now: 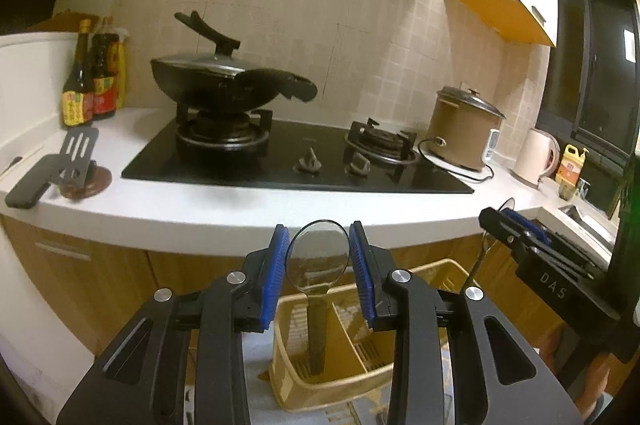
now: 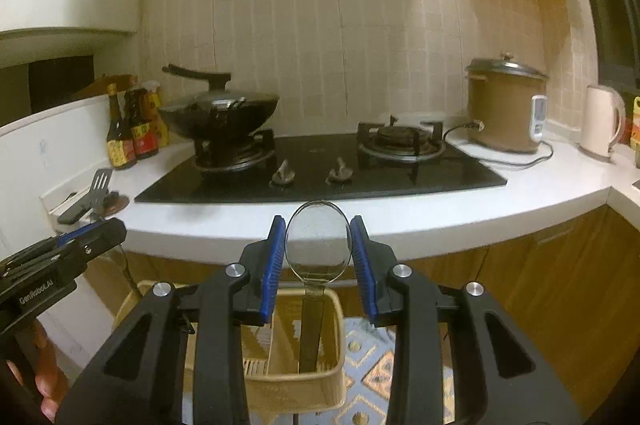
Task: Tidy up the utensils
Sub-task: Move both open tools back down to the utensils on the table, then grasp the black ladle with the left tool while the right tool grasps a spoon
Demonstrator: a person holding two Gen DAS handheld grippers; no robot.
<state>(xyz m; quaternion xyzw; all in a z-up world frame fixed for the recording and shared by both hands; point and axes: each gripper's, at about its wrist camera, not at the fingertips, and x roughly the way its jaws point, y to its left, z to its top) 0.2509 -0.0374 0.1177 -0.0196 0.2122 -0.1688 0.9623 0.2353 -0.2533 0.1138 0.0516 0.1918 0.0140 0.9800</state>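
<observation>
Steel caught the light in both views. At nine o'clock a slotted spatula lay on the white tabletop in front of the sauce bottles, with the lidded wok on the left burner of the black hob toward eleven o'clock. At six o'clock the left gripper stood with its blue fingers set narrowly on either side of the bowl of a spoon, each pad at or just beside the rim; I could not tell whether they pressed it. That spoon stood upright, handle down in a left-hand compartment of a yellow slotted utensil basket below the tabletop edge. Toward three o'clock in the same view the right gripper appeared from the side. Its own camera showed blue fingers likewise narrow and flanking a second spoon, upright with its handle down in the right-hand compartment of that basket. Further right, at two o'clock, a brown rice cooker and a pale kettle stood on the tabletop.
</observation>
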